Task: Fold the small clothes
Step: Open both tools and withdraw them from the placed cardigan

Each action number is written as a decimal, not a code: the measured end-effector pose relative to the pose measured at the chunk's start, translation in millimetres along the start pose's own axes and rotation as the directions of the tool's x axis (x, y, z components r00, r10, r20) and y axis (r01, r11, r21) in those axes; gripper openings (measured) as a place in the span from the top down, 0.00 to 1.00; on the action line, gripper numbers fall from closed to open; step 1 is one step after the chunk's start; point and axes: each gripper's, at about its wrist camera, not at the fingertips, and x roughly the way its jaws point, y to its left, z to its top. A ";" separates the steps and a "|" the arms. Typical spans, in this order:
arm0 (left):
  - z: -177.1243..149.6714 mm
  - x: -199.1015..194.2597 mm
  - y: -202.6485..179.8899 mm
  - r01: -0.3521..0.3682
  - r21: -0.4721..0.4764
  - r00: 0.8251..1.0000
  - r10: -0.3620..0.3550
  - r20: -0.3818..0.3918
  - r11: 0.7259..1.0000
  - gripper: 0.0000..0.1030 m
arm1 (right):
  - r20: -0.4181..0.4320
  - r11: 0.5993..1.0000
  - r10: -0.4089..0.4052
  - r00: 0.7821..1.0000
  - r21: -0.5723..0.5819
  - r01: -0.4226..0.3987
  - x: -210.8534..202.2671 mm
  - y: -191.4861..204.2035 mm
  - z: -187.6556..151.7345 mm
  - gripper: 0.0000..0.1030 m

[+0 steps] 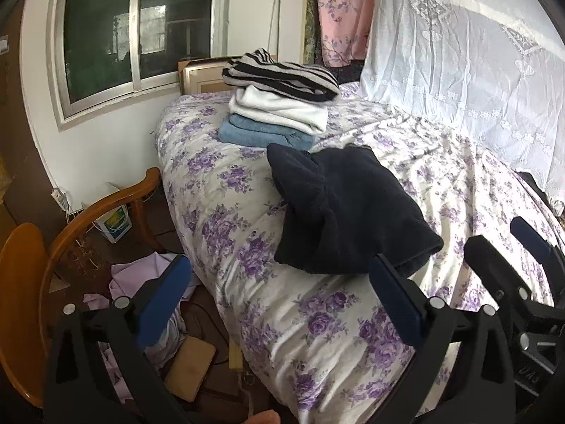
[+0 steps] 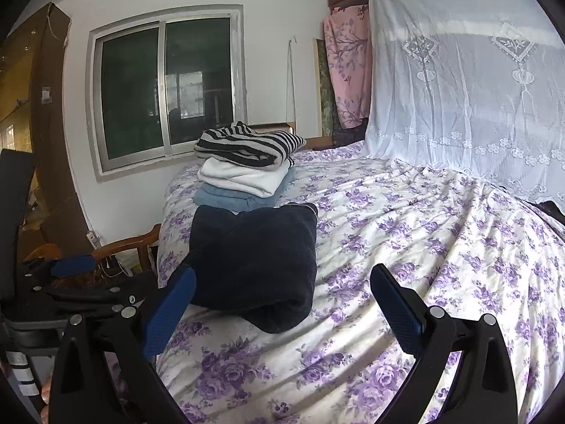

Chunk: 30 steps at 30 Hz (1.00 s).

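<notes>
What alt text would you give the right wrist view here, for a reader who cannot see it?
A folded dark navy garment lies on a purple-flowered bedspread, just ahead of the open, empty right gripper. Behind it sits a stack of three folded pieces: striped on white on light blue. The left gripper shows at the left edge.

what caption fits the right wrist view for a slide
Open right gripper facing a folded dark garment on the floral bedspread, before a three-garment stack.

Folded dark navy garment (image 2: 254, 265) lying flat, near stack of folded clothes (image 2: 247, 169)
</notes>
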 end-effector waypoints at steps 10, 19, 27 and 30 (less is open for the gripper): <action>-5.0 8.6 -0.4 -0.027 0.003 0.999 0.027 -0.018 1.000 0.04 | -0.060 0.999 -0.002 0.998 0.033 0.004 9.2 -0.3 -1.7 0.03; -5.8 1.2 -0.6 -0.113 0.027 0.993 0.112 0.025 0.993 0.04 | -0.127 0.997 0.059 0.990 0.056 -0.052 9.3 7.5 -3.1 0.03; -4.6 0.4 -4.3 -0.134 0.036 0.991 0.134 0.008 0.990 0.04 | -0.137 0.994 0.070 0.988 0.091 -0.058 11.0 0.4 -3.2 0.03; -4.3 -0.4 -4.3 -0.124 0.035 0.992 0.124 0.007 0.992 0.04 | -0.138 0.994 0.073 0.988 0.092 -0.060 10.5 0.0 -3.5 0.03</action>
